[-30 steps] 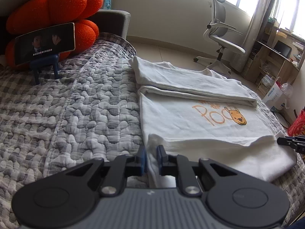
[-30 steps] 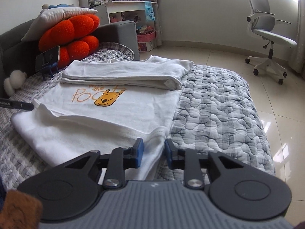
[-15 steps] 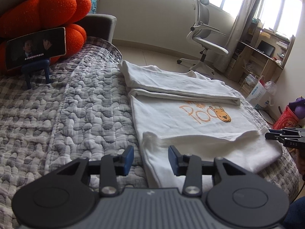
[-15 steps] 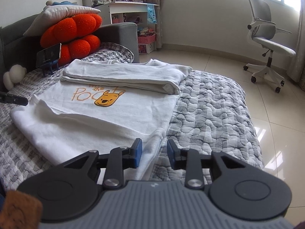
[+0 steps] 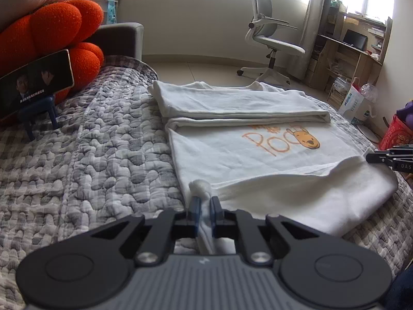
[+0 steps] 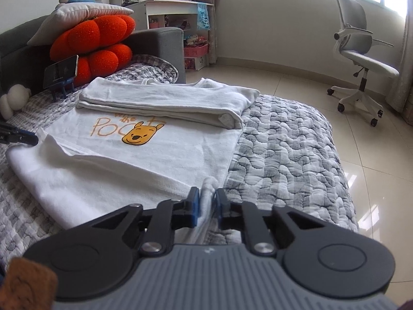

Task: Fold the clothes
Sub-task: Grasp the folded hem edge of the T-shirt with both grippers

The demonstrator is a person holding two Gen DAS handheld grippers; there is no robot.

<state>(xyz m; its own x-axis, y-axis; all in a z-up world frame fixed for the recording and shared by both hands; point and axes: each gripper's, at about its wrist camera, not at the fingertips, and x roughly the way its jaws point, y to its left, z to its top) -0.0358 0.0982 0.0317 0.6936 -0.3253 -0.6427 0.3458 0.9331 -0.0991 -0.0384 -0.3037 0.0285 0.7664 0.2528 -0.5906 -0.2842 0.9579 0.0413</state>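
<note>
A white T-shirt [image 5: 245, 160] with an orange bear print lies on the grey quilted bed [image 5: 103, 142]. Its far part is folded into a band, and its near hem is folded up. My left gripper [image 5: 204, 201] is closing, and its blue pads pinch the near left corner of the hem. In the right wrist view the T-shirt [image 6: 155, 155] runs leftward, and my right gripper [image 6: 207, 196] is closing with a bunch of the near right corner between its pads. Each gripper shows at the other view's edge: the right gripper [image 5: 387, 156] and the left gripper [image 6: 23, 137].
A phone on a blue stand [image 5: 36, 80] leans by orange cushions [image 5: 59, 25] at the bed's head. An office chair [image 5: 271, 41] stands on the tiled floor [image 6: 322, 82] beyond the bed. Bags [image 5: 356, 103] and a wooden desk [image 5: 346, 51] sit far right.
Both grippers opened around the hem corners half a second ago and have now closed on the cloth. The pinched corners bunch up between the pads.
</note>
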